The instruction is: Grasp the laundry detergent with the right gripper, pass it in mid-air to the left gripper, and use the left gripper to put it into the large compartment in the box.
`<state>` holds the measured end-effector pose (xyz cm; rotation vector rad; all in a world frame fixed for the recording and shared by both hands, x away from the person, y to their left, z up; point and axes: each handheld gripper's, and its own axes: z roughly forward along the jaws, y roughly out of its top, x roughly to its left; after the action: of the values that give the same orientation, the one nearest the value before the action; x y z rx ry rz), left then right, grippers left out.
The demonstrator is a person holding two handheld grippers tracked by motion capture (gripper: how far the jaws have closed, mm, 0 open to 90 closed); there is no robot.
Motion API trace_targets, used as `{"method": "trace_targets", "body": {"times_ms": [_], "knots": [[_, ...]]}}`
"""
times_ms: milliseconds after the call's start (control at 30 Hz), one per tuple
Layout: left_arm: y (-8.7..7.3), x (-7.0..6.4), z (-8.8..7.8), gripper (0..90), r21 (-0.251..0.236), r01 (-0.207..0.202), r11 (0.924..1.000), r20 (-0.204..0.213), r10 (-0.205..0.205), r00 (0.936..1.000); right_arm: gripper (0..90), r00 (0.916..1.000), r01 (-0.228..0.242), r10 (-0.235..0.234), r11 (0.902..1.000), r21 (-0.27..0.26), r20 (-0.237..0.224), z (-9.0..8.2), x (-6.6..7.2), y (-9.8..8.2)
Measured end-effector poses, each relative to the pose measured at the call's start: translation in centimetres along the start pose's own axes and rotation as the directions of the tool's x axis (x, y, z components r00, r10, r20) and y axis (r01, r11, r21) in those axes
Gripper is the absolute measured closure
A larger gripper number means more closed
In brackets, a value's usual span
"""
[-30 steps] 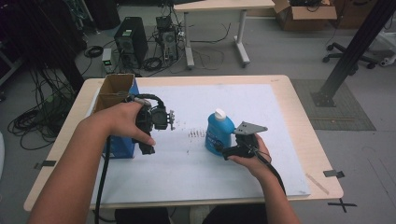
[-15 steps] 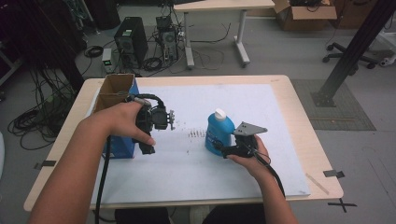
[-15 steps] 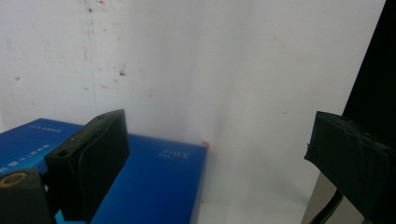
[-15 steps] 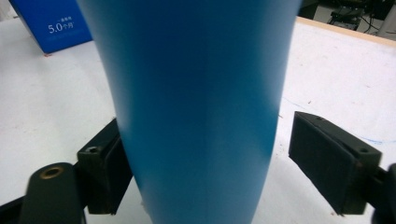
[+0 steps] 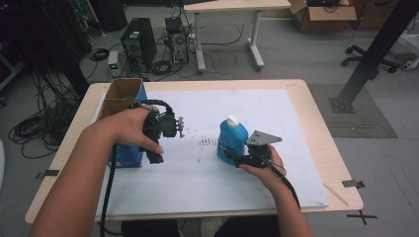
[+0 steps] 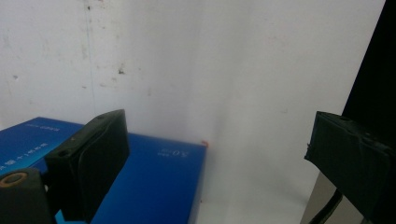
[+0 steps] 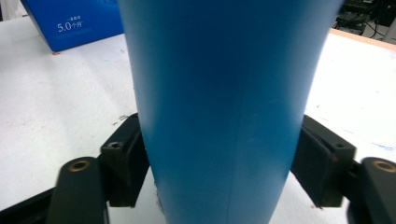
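Upright blue bottle, apparently white-capped

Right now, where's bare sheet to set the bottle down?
Free: the far right stretch of the white sheet, beyond the blue bottle, and the near strip in front of both hands. Crowded: the left edge, with the blue box, the open cardboard box and the left gripper.
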<state>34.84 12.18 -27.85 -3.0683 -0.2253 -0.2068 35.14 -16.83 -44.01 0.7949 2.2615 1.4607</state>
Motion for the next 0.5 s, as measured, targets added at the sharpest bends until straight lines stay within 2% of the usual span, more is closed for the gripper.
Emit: {"method": "trace_targets", "body": {"times_ms": [500], "knots": [[0.13,0.02,0.04,6.0,0.001,0.001,1.0,0.001,-0.001,1.0,34.1,0.9999,0.013,-0.013,0.9999,0.006,-0.004,0.18,0.23,-0.17]]}}
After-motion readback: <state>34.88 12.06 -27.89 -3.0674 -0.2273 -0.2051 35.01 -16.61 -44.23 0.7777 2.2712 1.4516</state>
